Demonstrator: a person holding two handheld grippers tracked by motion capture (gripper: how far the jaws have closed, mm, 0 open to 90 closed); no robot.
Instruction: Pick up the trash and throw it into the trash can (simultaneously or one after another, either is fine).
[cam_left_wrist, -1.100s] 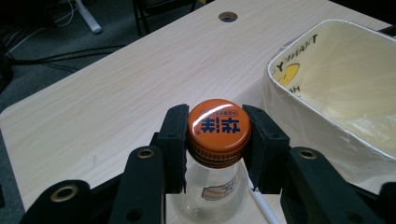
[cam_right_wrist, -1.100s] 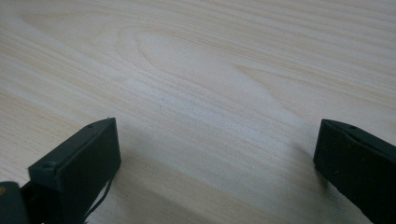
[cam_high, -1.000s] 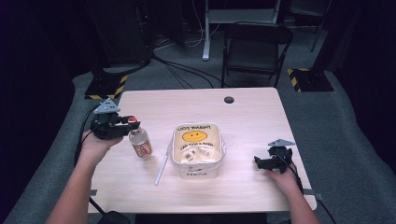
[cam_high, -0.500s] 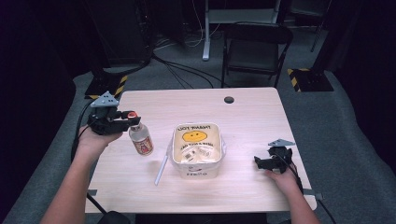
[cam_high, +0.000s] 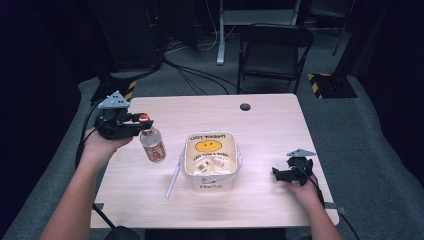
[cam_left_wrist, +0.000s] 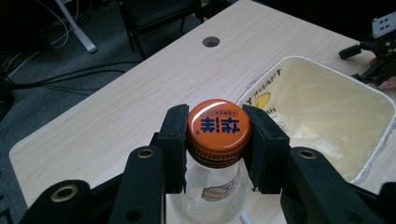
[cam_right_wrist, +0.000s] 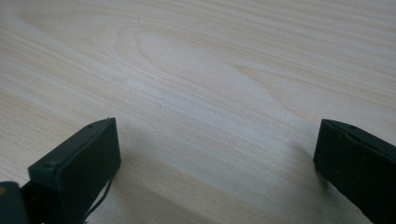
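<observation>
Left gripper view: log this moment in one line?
left gripper: shut on orange-capped clear glass bottle | right gripper: open, on wooden table | white plastic tub: beside bottle

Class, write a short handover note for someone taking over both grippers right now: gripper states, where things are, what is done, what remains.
Left gripper: shut on the orange cap of the small clear glass bottle, held at the table's left side, beside the white square tub with a yellow smiley.
Right gripper: open, holding nothing, low over the pale wooden table to the tub's right.
A white straw lies by the tub.
Done: bottle gripped by its cap.
Left: probably moving the bottle into the tub.
</observation>
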